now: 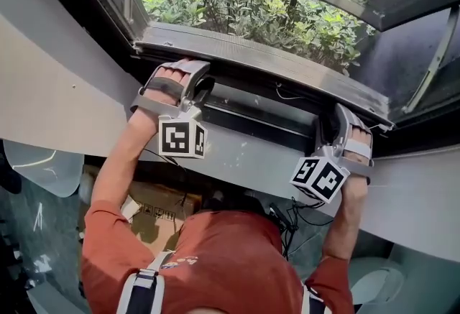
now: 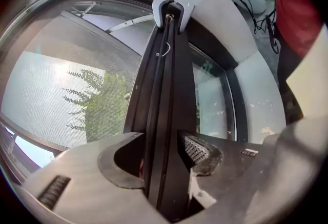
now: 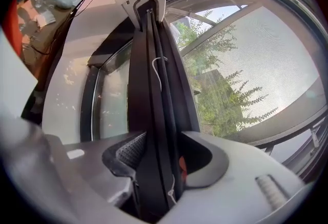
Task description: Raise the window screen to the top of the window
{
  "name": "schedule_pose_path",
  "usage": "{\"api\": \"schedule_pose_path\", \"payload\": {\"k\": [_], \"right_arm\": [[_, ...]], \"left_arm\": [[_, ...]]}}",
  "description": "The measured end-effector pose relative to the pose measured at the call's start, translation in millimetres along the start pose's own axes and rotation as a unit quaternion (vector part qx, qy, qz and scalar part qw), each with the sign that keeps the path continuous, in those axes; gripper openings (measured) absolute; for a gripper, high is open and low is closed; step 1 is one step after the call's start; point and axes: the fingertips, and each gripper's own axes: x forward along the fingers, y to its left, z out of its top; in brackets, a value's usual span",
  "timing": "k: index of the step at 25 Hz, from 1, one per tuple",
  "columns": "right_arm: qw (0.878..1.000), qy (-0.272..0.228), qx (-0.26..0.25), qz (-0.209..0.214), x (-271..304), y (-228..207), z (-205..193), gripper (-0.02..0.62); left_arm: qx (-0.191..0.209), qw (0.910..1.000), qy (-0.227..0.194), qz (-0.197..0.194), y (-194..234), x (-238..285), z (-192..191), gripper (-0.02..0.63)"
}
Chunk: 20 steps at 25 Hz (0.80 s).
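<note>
The left gripper [image 2: 163,154] and right gripper [image 3: 156,155] straddle the screen's black bar [image 2: 164,79] with fingers wide, so I'd close both first, then lift evenly to avoid skewing.

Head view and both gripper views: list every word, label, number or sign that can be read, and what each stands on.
No text can be read in any view.
On the left marker cube and the right marker cube: black-and-white square patterns only, no letters.
On the shirt: small pale print, too small to read.
On the cardboard box: dark marks, too blurred to read.
</note>
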Motion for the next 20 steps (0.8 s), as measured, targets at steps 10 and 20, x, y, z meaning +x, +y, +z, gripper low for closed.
{"api": "schedule_pose_path", "payload": {"k": [10,20], "right_arm": [[0.987,-0.088,0.089,0.100,-2,6,5,0.222],[0.987,-0.090,0.073,0.111,-5,17,1,0.236]], "left_arm": [[-0.086,0.9900,-0.037,-0.106,-4,0,2,0.201],[-0.072,0.9919,-0.049,-0.093,-9,-3,5,0.186]]}}
